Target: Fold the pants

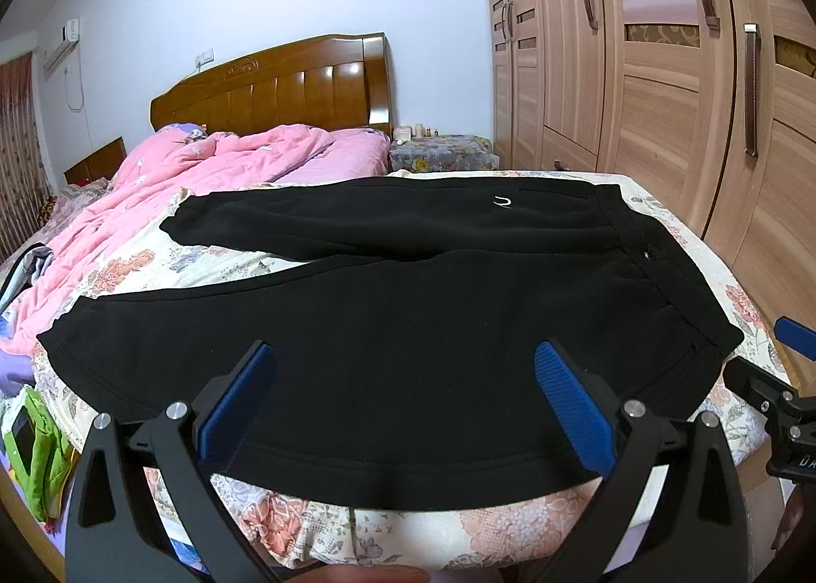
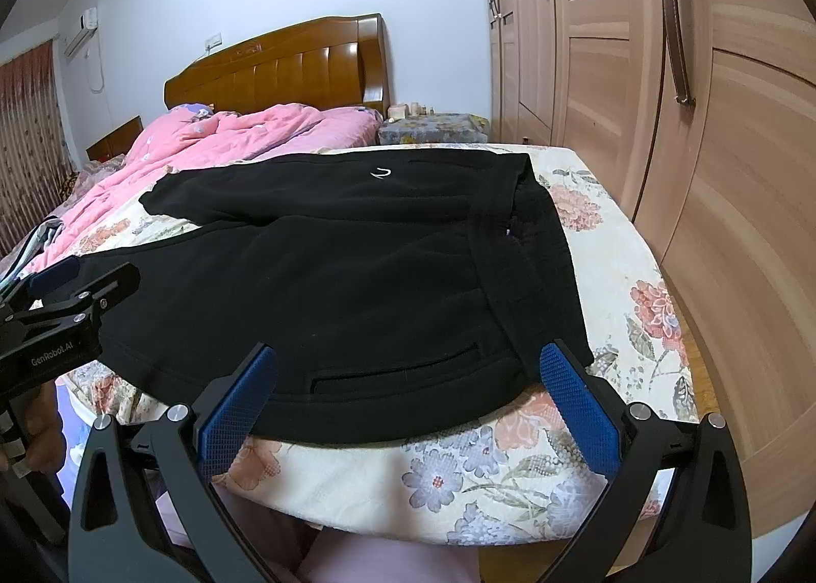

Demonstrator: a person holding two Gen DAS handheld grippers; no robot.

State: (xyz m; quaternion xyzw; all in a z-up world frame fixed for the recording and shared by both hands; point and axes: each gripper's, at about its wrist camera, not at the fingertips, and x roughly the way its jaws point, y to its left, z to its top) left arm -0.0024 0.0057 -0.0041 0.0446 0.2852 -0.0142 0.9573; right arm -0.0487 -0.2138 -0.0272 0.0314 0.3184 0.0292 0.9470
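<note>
The bed (image 1: 663,226) is carrying the pants (image 1: 408,338), lying flat across its foot, waistband toward the wardrobe (image 1: 663,98); I am holding my left gripper (image 1: 405,394) and right gripper (image 2: 408,394) wide open over the near hem, gripping nothing.
</note>
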